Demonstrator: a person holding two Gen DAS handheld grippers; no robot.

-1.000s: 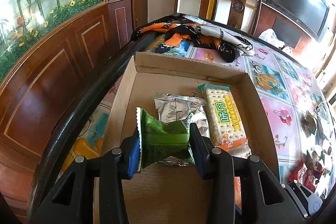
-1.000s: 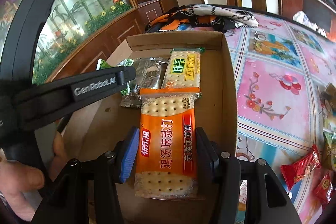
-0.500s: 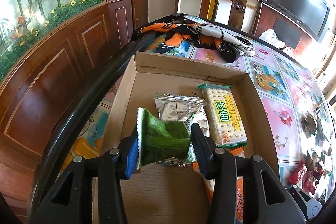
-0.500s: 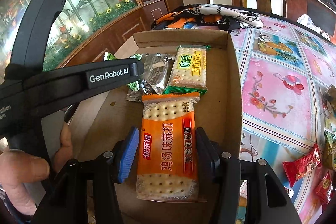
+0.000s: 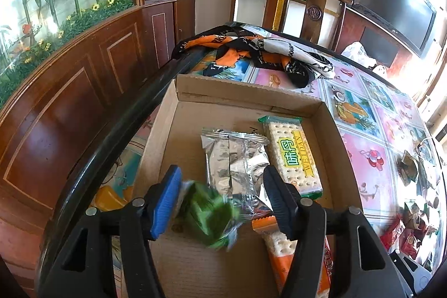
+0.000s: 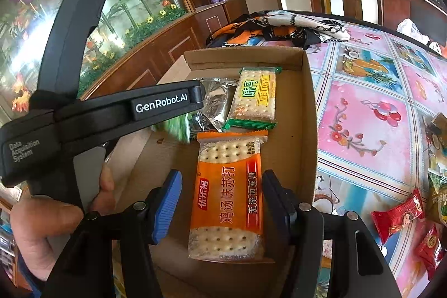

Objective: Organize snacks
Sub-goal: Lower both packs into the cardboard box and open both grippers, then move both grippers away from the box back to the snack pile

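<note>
The cardboard box point(image 5: 245, 94) is showing plain brown; the green packet point(image 5: 208, 217) is blurring to green with a silvery edge; the foil packet point(image 5: 234, 158) is gleaming silver; the cracker pack point(image 6: 255, 98) is wearing yellow and green; the orange cracker pack point(image 6: 229, 194) is showing orange and red bands; the tablecloth point(image 6: 368, 113) is displaying pink and blue picture squares; the scarf point(image 5: 251, 49) is mixing orange, black and white.

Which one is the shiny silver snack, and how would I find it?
Look inside the open cardboard box on the picture-covered table. The silver packet lies in the middle of the box, just left of the green-edged cracker pack with yellow lettering. It is the only crinkly foil wrapper with no printed colours showing.
</note>
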